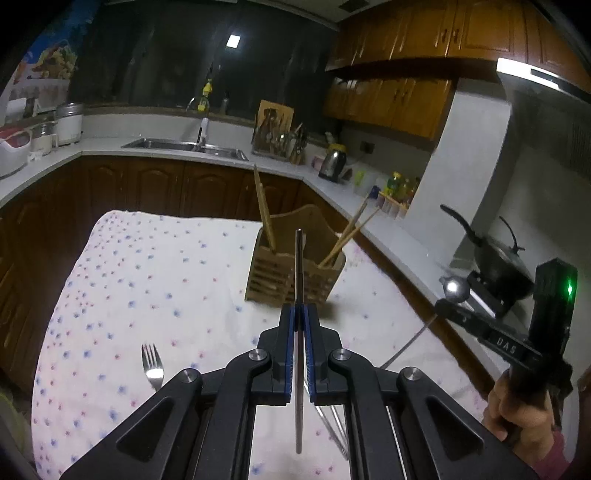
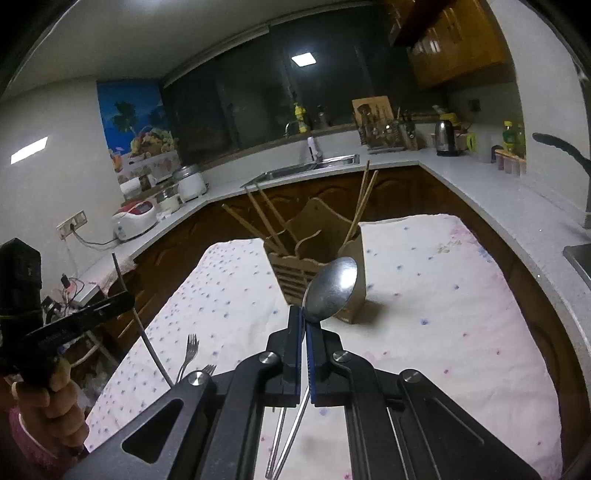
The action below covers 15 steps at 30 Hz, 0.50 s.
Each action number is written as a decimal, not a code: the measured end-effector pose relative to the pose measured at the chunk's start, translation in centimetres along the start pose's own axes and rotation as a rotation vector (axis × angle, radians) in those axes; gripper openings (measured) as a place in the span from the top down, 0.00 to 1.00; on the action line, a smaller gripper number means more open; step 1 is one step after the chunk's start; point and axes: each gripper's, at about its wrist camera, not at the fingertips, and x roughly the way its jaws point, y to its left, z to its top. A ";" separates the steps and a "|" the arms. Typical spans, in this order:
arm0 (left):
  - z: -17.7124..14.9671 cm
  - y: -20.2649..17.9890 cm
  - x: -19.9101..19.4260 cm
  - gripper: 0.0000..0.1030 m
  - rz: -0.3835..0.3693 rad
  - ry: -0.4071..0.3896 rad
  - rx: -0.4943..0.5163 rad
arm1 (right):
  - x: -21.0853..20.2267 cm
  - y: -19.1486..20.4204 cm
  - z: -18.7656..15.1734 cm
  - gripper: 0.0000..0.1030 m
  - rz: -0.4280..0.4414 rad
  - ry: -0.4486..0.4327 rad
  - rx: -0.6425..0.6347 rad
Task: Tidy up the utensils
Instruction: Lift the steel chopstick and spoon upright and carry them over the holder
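Spoons fill both our hands, left gripper (image 1: 300,314) fingers clamped on an edge-on spoon (image 1: 299,266), right gripper (image 2: 305,320) fingers on a spoon (image 2: 330,290) neck, both raised toward the far wooden holder (image 1: 295,273), presumably for dropping in.

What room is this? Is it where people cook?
Yes, most likely a home kitchen: there is a sink set in the countertop, a kettle beside it, and wooden cabinets on the wall.
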 end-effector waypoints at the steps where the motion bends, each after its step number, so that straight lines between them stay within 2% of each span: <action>1: 0.1 0.1 0.0 0.97 -0.001 -0.008 -0.004 | 0.0 -0.2 0.1 0.98 -0.003 -0.006 0.004; 15: 1.6 1.4 1.2 0.97 -0.025 -0.142 -0.045 | 0.8 -1.8 2.2 0.98 -0.033 -0.066 0.025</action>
